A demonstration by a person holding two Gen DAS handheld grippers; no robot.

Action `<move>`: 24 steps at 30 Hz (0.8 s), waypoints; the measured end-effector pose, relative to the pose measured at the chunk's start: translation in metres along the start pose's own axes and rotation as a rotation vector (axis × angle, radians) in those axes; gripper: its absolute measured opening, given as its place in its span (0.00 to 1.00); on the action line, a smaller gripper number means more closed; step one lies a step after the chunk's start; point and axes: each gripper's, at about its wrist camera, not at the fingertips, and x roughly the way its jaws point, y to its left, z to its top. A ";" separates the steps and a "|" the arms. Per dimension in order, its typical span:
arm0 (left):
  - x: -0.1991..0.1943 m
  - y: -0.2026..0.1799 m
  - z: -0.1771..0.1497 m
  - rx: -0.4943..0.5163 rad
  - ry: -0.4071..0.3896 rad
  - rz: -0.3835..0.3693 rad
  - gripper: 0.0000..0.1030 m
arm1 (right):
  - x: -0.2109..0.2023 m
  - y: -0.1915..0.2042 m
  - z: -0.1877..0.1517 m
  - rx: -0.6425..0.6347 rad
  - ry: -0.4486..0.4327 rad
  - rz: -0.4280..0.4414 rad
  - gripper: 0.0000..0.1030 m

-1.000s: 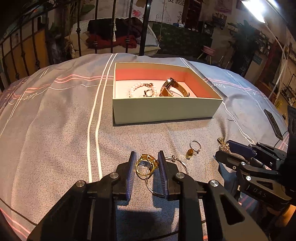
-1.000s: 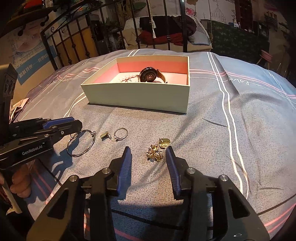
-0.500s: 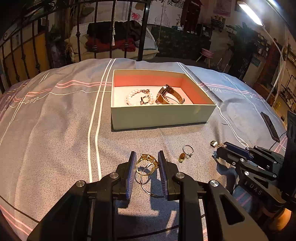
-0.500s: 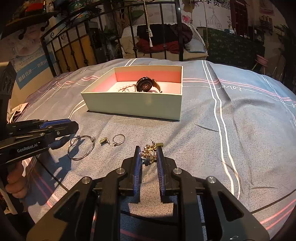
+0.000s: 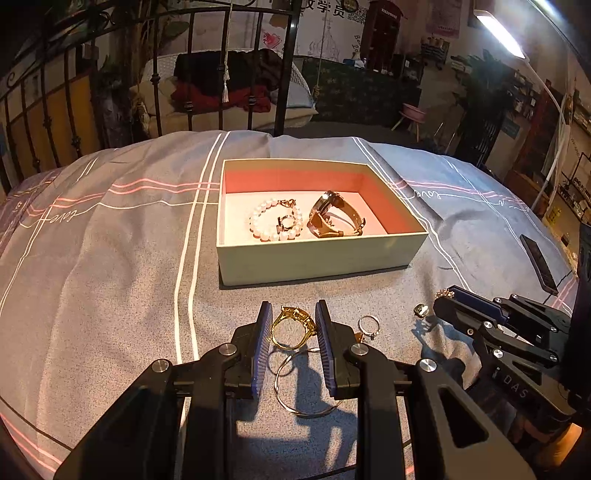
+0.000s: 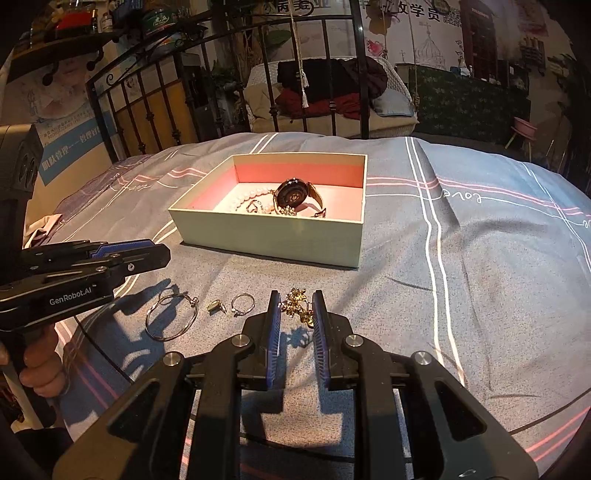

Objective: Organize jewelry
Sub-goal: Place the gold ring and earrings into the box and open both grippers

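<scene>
Both grippers have lifted their pieces off the bedspread since the earlier frame

The left gripper (image 5: 291,325) is clamped on the gold ring (image 5: 293,326); the right gripper (image 6: 295,308) is clamped on the gold charm cluster (image 6: 297,304). Both loads hang near, short of the box (image 5: 314,258), which already contains a pearl bracelet (image 5: 275,221) and watch (image 5: 330,218). Hoop (image 6: 170,319), small ring (image 6: 242,303) and clasp (image 6: 215,306) remain on the bedspread, left of the right gripper, so sorting appears partly complete

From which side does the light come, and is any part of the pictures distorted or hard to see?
Left wrist view: a bright lamp glares at top right; the gold ring casts its shadow toward the camera. Right wrist view: the hoop lies partly in gripper shadow. Both views: fisheye bends the bedspread stripes and darkens the corners.
</scene>
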 end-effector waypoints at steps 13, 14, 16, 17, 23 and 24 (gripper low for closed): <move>0.019 0.000 0.073 -0.053 -0.061 0.032 0.23 | 0.011 -0.002 0.071 -0.024 -0.092 -0.004 0.18; 0.022 0.000 0.080 -0.060 -0.061 0.039 0.23 | 0.013 -0.004 0.079 -0.023 -0.098 -0.007 0.18; 0.027 -0.001 0.094 -0.043 -0.070 0.045 0.23 | 0.019 -0.006 0.093 -0.026 -0.100 -0.015 0.18; 0.031 -0.002 0.100 -0.032 -0.068 0.053 0.23 | 0.022 -0.007 0.100 -0.027 -0.102 -0.017 0.18; 0.055 -0.001 0.119 -0.044 -0.025 0.065 0.23 | 0.045 -0.013 0.126 -0.036 -0.072 -0.034 0.18; 0.059 -0.001 0.120 -0.049 -0.014 0.063 0.23 | 0.050 -0.012 0.128 -0.041 -0.063 -0.034 0.18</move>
